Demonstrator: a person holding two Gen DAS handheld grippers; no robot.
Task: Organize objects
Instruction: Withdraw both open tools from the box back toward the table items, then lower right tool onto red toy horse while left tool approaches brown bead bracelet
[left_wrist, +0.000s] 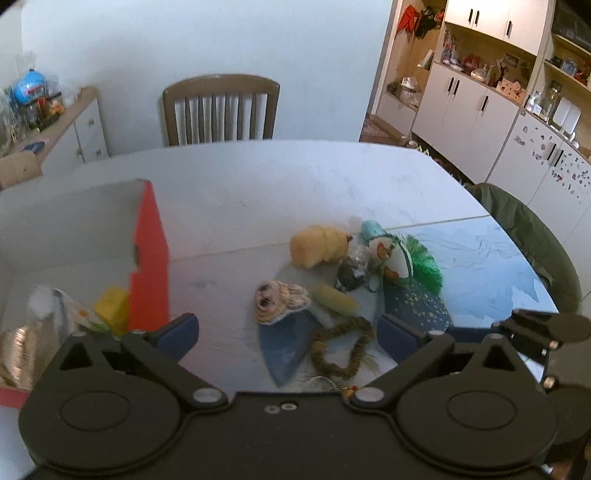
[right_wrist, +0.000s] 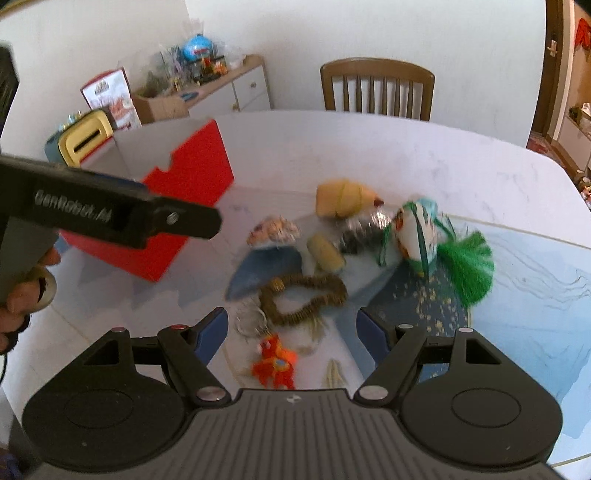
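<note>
A: L gripper (left_wrist: 288, 330)?
B: Jaws spread wide, nothing between, low centre of its frame above the table (left_wrist: 258, 177). The braided ring (left_wrist: 341, 350) lies just past the fingertips.
A: R gripper (right_wrist: 291, 332)?
B: Also wide apart, empty. Red-orange toy (right_wrist: 275, 363) sits between its blue fingers (right_wrist: 212, 332), ring just beyond.
A: The rest of the pile?
B: Centre-right of both frames: owl figure (left_wrist: 280, 301) on a blue cloth (left_wrist: 284, 343), yellow croissant toy (left_wrist: 319, 245), penguin doll (left_wrist: 391, 254) w/ green tassel (left_wrist: 424, 267).
A: Box?
B: Red box (left_wrist: 149, 258) on the left, open top; yellow item (left_wrist: 110, 306) & white stuff inside. A hand (right_wrist: 26, 291) at left edge of R view holds the other tool.
</note>
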